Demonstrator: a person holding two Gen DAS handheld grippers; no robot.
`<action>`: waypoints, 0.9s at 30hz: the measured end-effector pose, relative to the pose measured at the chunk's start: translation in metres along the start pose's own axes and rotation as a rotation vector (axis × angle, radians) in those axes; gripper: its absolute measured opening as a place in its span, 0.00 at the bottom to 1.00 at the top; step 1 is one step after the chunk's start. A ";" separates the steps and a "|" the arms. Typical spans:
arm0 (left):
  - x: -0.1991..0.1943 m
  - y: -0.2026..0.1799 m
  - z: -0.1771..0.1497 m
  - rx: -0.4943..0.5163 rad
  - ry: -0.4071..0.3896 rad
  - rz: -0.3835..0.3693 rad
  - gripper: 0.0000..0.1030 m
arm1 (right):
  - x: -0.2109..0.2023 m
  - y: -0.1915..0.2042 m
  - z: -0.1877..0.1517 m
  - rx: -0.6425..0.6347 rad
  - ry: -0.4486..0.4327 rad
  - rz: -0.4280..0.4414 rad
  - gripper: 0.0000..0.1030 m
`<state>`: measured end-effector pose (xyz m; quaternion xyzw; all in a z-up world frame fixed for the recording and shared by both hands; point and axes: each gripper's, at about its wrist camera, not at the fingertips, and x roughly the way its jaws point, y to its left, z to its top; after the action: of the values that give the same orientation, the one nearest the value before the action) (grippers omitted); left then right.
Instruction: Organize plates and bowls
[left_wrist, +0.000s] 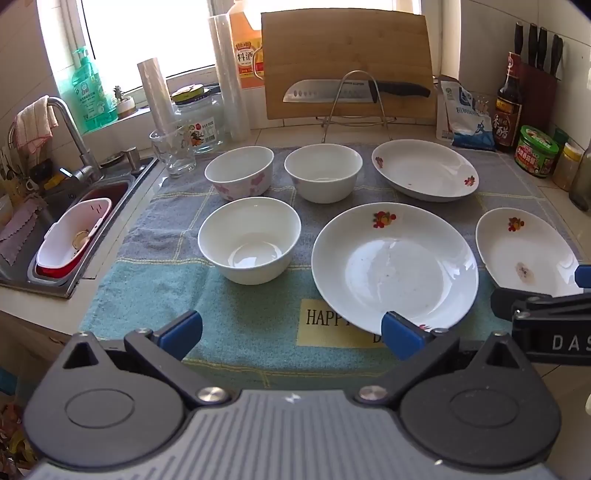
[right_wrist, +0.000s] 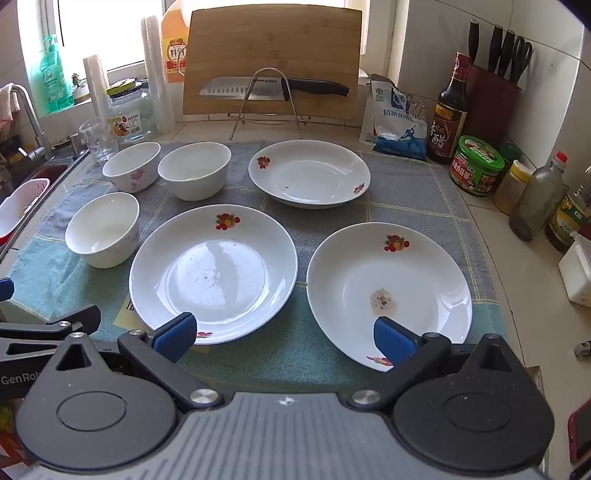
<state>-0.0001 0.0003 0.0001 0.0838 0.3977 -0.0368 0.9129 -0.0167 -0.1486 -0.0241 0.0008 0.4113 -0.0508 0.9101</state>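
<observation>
Blue-padded, our left gripper (left_wrist: 291, 334) and right gripper (right_wrist: 284, 334) hung wide open and empty above the cloth (right_wrist: 291, 354), where three plates (right_wrist: 213, 273) and three bowls (left_wrist: 249, 240) lay separate. We judged a careless stack could chip their rims.

Left gripper (left_wrist: 291, 338) with blue pads, jaws wide apart, nothing between them, above a blue-grey checked cloth (left_wrist: 236, 343) on the counter (left_wrist: 554, 206). Three white ceramic bowls (left_wrist: 249, 240) at left, three white fruit-print plates (left_wrist: 394, 266) at right. Bamboo cutting board (left_wrist: 347, 62) behind, black-handled knife (left_wrist: 354, 92) on wire rack. Steel sink (left_wrist: 55, 229) far left.
</observation>
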 end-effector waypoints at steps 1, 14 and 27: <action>0.000 0.000 0.000 -0.002 0.000 0.002 0.99 | 0.000 0.000 0.000 0.001 -0.006 0.002 1.00; -0.006 0.000 0.008 -0.006 -0.009 -0.003 0.99 | -0.001 -0.001 0.001 0.004 -0.003 0.002 1.00; -0.005 0.001 0.011 -0.010 -0.011 -0.003 0.99 | -0.006 -0.002 0.009 -0.002 -0.007 0.000 1.00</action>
<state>0.0041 -0.0008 0.0113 0.0783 0.3929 -0.0369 0.9155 -0.0140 -0.1501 -0.0137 -0.0002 0.4084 -0.0504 0.9114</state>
